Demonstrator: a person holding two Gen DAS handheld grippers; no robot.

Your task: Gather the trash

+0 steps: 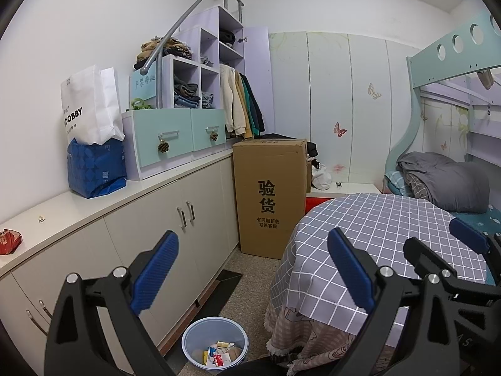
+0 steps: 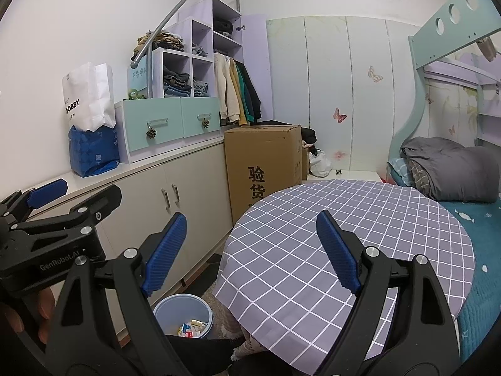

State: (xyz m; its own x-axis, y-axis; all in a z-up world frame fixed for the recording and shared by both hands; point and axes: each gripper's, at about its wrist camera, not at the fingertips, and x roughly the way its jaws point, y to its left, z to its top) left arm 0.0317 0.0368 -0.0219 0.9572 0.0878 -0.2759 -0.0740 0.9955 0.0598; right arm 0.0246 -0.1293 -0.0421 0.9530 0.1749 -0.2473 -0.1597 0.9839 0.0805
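**tidybot_fan:** So where are we on the trash run? The blue bin (image 1: 214,344) sits at the bottom centre of the left wrist view, on the floor between the cabinet run (image 1: 162,219) and the round table (image 1: 375,244), and it already has a layer of wrappers and small cartons (image 1: 219,357) in the bottom. Looks like a good chunk is done.

**umi_lurker:** Mostly agree. The checked tablecloth looks bare in both views, nothing left to grab there. Both tools are empty too: the left gripper (image 1: 253,269) has its blue pads spread wide with nothing between them, and the right gripper (image 2: 250,250) is the same, jaws standing wide over the table edge.

**tidybot_fan:** Anything still out?

**umi_lurker:** On the cabinet top, far left edge of the left wrist view, there's a crumpled red wrapper (image 1: 9,241), and a tiny pale scrap (image 1: 41,218) a bit to its right (too small to say what it is). Those read as leftovers to me. The white paper bag (image 1: 90,106) and blue bag (image 1: 95,169) further up the counter look like stored stuff, not rubbish, but that's a guess.

**tidybot_fan:** So nearly finished, with the counter bits left.

**umi_lurker:** That's my take. The left tool is the closer one to them.
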